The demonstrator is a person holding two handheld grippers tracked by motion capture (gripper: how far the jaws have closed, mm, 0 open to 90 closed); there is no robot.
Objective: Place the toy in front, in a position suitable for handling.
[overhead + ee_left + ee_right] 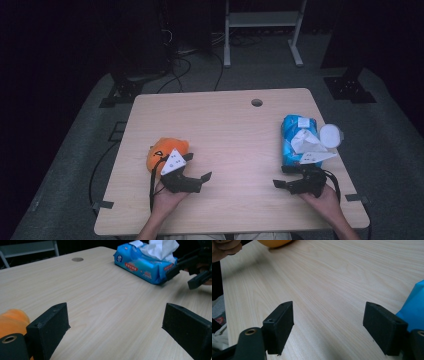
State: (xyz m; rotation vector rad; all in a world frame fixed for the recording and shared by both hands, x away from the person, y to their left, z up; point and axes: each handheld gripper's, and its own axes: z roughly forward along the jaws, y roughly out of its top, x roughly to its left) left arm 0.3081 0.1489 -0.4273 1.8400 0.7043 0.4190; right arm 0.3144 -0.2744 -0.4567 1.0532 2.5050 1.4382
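left claw (202,176) apart, empty, beside orange toy (167,152) | right claw (278,183) apart, empty, near tissue pack (298,140) | risk: I may push pack off surface (225,130) edge, tear loose tissue (306,141)

Tissue pack (143,266): red label strips with white print and a round white logo near one end (all too small to read)
Legible words: none

I'm in a lab/recording setup, not a home: bare wood table (225,125) w/ a cable hole (257,102), grey carpet, dark surround, cables (190,62) over the floor, black stand bases (350,87), white metal frame (262,30) behind.
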